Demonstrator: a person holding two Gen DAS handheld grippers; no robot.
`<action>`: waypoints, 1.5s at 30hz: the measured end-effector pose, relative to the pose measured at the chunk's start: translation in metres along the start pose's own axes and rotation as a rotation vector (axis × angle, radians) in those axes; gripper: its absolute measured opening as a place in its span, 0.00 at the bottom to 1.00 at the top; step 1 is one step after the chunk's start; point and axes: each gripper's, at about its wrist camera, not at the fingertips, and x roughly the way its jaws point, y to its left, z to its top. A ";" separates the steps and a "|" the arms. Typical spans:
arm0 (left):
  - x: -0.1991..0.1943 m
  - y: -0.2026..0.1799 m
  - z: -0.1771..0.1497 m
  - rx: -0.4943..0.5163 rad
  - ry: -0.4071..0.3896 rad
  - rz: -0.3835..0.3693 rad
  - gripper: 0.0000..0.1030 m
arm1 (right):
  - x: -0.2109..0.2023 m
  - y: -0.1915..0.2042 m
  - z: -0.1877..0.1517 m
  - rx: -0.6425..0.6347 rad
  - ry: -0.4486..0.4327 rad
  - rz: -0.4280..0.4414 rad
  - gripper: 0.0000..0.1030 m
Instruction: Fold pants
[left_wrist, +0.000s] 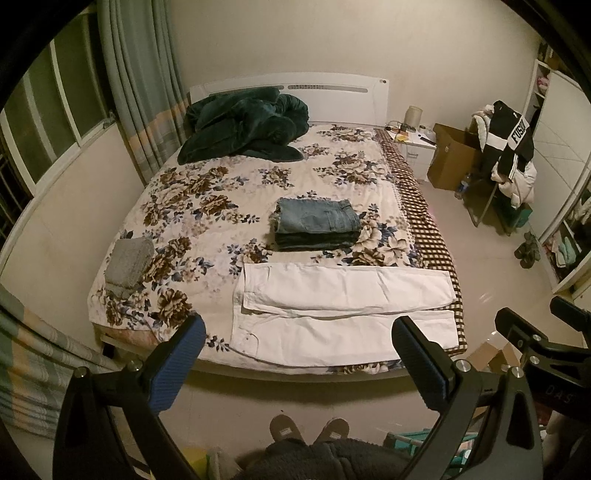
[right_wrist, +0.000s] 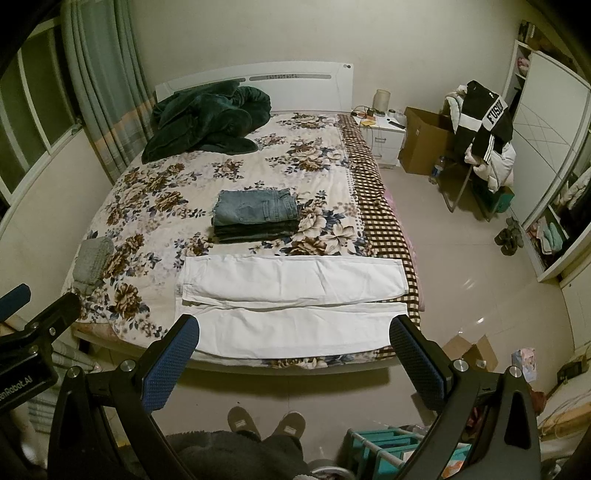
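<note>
White pants (left_wrist: 343, 310) lie flat along the near edge of the bed, waist at the left, both legs stretched to the right; they also show in the right wrist view (right_wrist: 291, 299). My left gripper (left_wrist: 299, 354) is open and empty, held above the floor in front of the bed, apart from the pants. My right gripper (right_wrist: 295, 350) is open and empty, also short of the bed edge. The right gripper's body shows at the right of the left wrist view (left_wrist: 535, 343).
A stack of folded jeans (left_wrist: 317, 225) sits mid-bed behind the pants. A folded grey garment (left_wrist: 127, 266) lies at the left edge, a dark green blanket (left_wrist: 243, 125) by the headboard. My slippered feet (right_wrist: 266, 424) stand on the tiled floor. A teal rack (right_wrist: 399, 450) is at lower right.
</note>
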 end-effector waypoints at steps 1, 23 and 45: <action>-0.001 -0.001 0.001 0.000 -0.001 0.000 1.00 | -0.002 0.005 0.002 -0.001 0.000 0.000 1.00; 0.018 -0.005 -0.006 -0.051 -0.057 0.072 1.00 | 0.002 -0.007 -0.002 0.000 0.012 0.024 1.00; 0.408 0.031 0.057 -0.352 0.319 0.208 1.00 | 0.414 -0.147 0.078 0.381 0.264 -0.128 1.00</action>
